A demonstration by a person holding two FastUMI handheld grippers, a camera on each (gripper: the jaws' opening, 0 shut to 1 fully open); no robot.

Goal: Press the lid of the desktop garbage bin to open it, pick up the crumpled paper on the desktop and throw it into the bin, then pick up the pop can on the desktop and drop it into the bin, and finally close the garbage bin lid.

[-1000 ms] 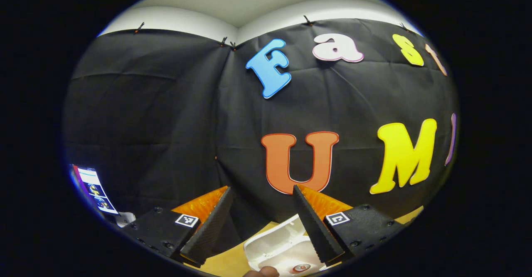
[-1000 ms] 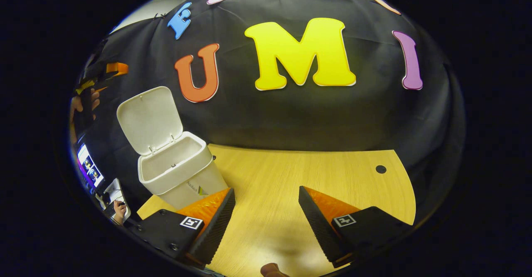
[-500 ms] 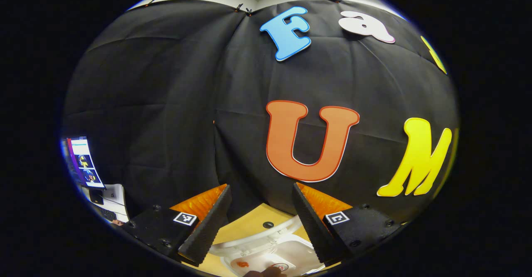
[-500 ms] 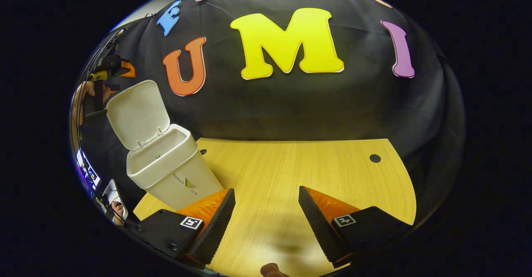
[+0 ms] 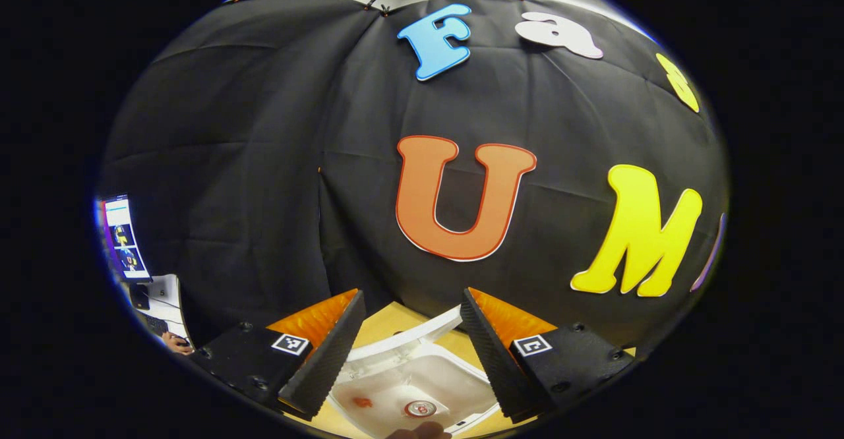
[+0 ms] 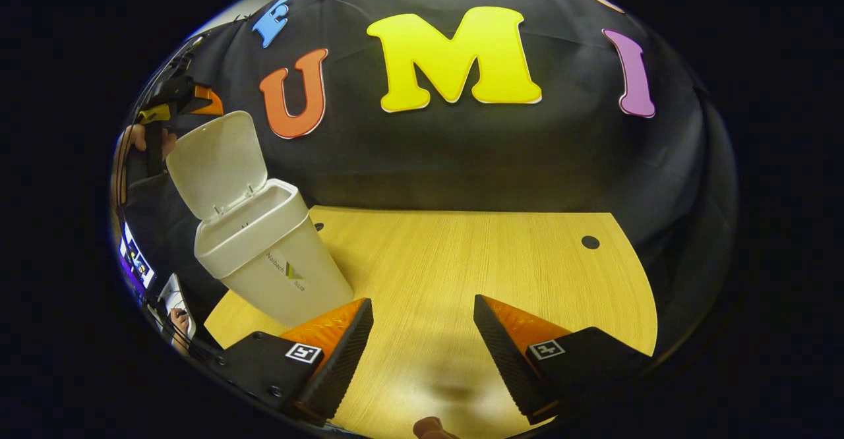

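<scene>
Below the left gripper (image 5: 412, 340), spread wide and empty, a red-topped pop can (image 5: 420, 409) lies inside the white plastic bin (image 6: 273, 264), lid (image 6: 214, 162) upright. Over the pale wooden table (image 6: 488, 274), the right gripper (image 6: 422, 353) gapes wide, empty. Small print marks the bin's front.

Bin (image 6: 273, 254): stands on the desktop (image 6: 475, 274) near its left edge, towards the rear, just before the booth wall (image 6: 501, 155). Lid (image 6: 214, 162): raised, hinged at the bin's rear rim, leaning back towards the wall. Pop can (image 5: 420, 409): inside the bin, on its floor, seen from above in the left gripper view. Left gripper (image 5: 412, 307): held above the bin's opening, fingers apart, nothing between them. Right gripper (image 6: 422, 314): over the desktop's front middle, to the right of the bin, fingers apart. Screen (image 5: 122, 238): beyond the desktop's left edge.
</scene>
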